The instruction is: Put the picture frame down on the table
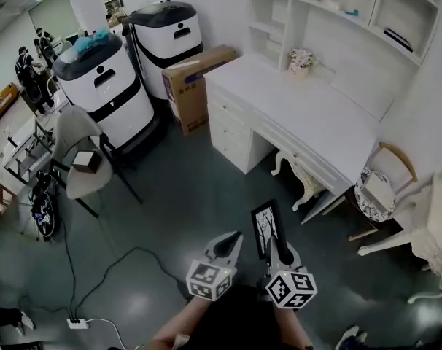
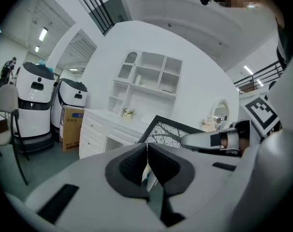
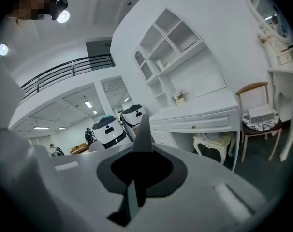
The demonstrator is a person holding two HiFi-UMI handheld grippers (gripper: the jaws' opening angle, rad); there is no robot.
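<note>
Jaws of the right gripper (image 1: pixel 278 248) pinch the black-framed tree picture (image 1: pixel 265 227), its long axis pointing at the white tabletop (image 1: pixel 308 119) well ahead; the left gripper (image 1: pixel 230 243) has its jaws pressed together on nothing.

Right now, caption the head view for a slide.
Right tool grips a black picture frame short of the white desk; left tool shut and empty.

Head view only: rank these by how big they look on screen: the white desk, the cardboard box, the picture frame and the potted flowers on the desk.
1. white desk
2. cardboard box
3. picture frame: it sits nearest the camera, so it looks bigger than it really is
4. potted flowers
</note>
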